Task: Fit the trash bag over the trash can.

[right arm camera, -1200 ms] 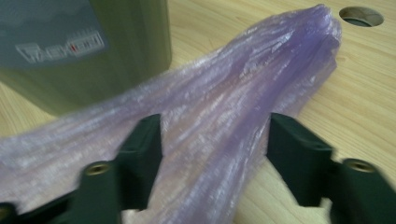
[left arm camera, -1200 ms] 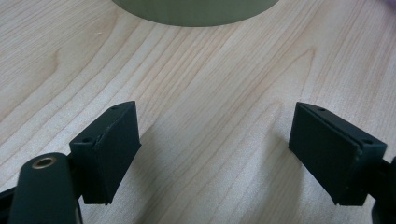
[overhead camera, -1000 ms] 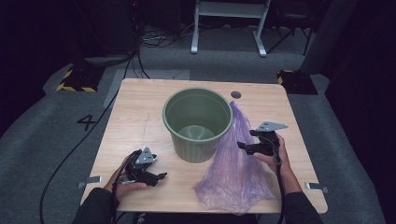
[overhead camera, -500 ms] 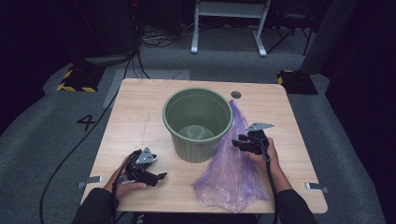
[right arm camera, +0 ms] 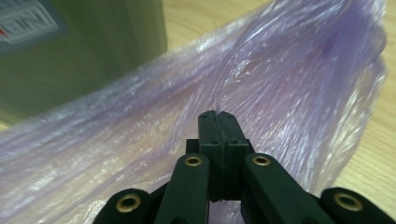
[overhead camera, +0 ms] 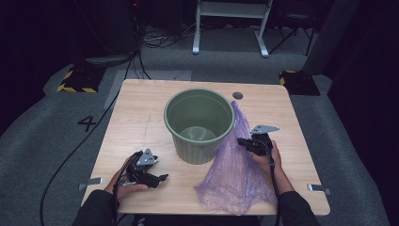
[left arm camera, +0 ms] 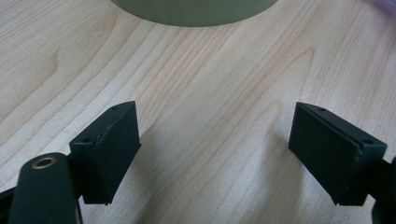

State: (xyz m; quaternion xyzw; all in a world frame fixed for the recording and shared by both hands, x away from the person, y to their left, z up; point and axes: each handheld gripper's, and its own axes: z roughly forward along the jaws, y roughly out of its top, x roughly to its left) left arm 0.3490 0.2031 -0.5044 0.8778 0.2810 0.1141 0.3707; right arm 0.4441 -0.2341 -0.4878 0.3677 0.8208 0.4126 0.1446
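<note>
Purple crinkled plastic bag (overhead camera: 235, 174) is leaning against the green ribbed plastic bin (overhead camera: 200, 125); right gripper (overhead camera: 247, 142), jaws just closing, is pinching its film; left gripper (overhead camera: 157, 178) is resting wide open on bare wooden table (overhead camera: 141, 113).

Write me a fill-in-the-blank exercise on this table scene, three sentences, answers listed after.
1. The right gripper is pinched shut on the ____ plastic bag.
2. The left gripper rests on the table with its jaws ____.
3. The bag leans against the green ____.

Answers: purple; open; bin
</note>
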